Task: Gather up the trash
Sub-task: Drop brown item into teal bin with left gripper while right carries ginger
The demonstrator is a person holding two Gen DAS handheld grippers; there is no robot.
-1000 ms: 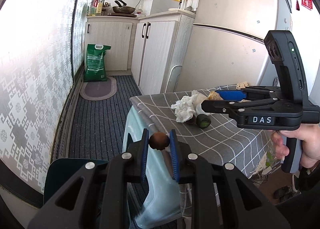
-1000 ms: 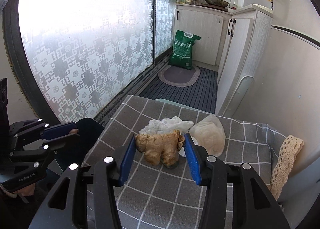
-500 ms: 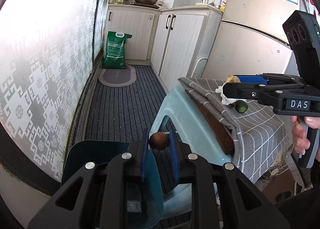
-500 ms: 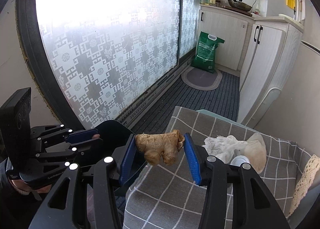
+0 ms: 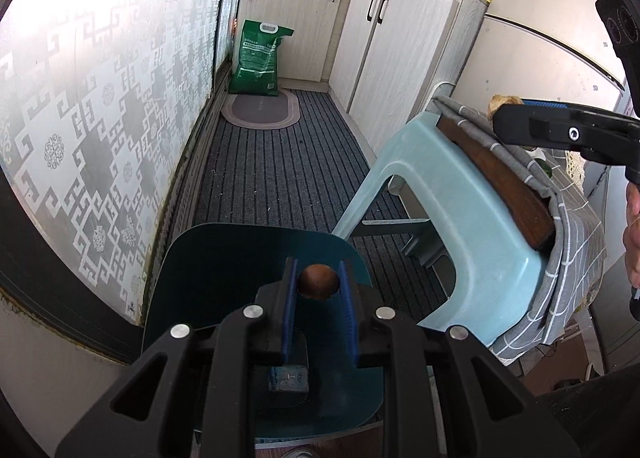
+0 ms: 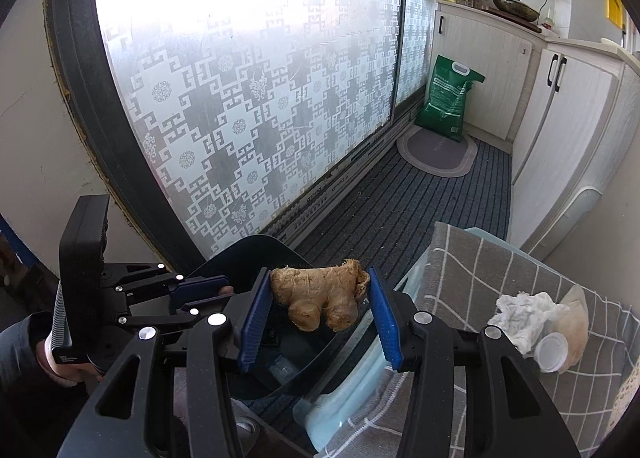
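My left gripper [image 5: 318, 282] is shut on a small round brown nut-like piece of trash [image 5: 318, 281], held over the open dark teal bin [image 5: 224, 258] on the floor. My right gripper [image 6: 320, 298] is shut on a knobbly piece of ginger root [image 6: 320, 294], above the bin's [image 6: 256, 250] right rim, next to the stool's edge. The left gripper [image 6: 192, 294] shows at the lower left of the right wrist view. A crumpled white tissue [image 6: 524, 308], a white cap [image 6: 551, 351] and a pale wrapper [image 6: 578, 310] lie on the grey checked cloth [image 6: 492, 270].
A light blue plastic stool [image 5: 452, 194] carries a wooden board under the checked cloth. A patterned frosted glass door [image 6: 248, 90] runs along the left. A green bag [image 5: 258, 58] and oval mat [image 5: 260, 110] sit before white cabinets [image 5: 400, 54]; a fridge [image 5: 540, 34] stands behind.
Both grippers swung left off the table toward the bin with their loads. The left one sank over the bin's opening; the ginger now hangs past the cloth's edge.
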